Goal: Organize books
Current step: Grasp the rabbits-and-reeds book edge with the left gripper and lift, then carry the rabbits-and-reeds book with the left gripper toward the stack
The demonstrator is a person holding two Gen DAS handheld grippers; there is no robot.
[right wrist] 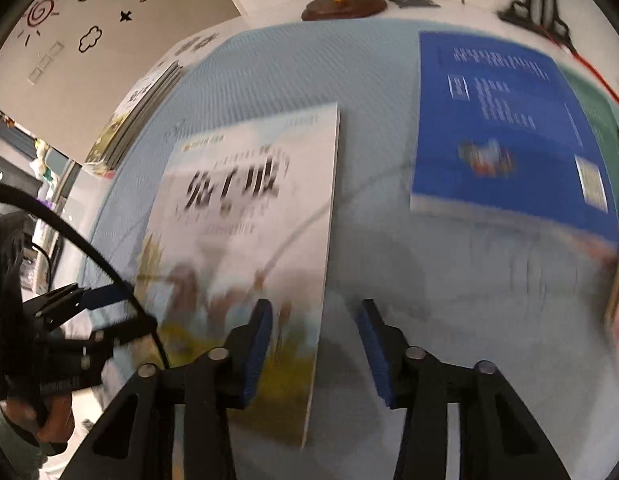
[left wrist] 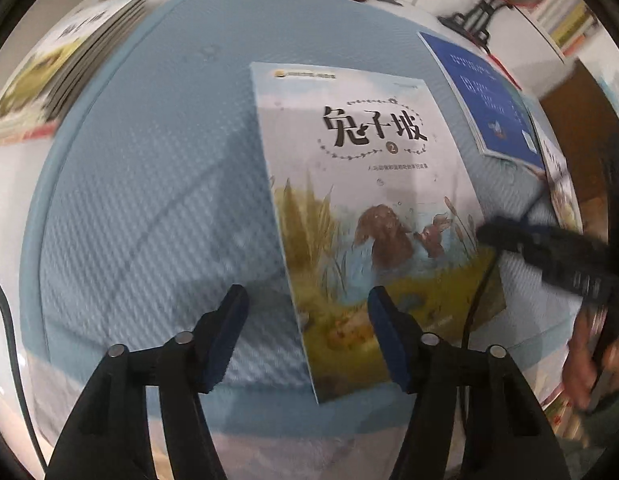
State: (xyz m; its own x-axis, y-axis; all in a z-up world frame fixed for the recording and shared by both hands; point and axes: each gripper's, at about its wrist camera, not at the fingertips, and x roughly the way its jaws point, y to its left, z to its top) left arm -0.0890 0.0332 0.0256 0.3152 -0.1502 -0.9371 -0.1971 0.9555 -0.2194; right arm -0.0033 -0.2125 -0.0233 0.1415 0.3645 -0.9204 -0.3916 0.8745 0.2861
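Book lies flat beneath both grippers' parted jaws.

The pale picture book lying on the blue mat carries the large black title 兔子坡 on its cover, with a small circled 2 just under it. On the white wall panel behind the tabletop the words "Life is Sweet" stand beside drawn clouds and a sun, the "is" cut by the frame edge. The print on the blue book is too blurred to read.
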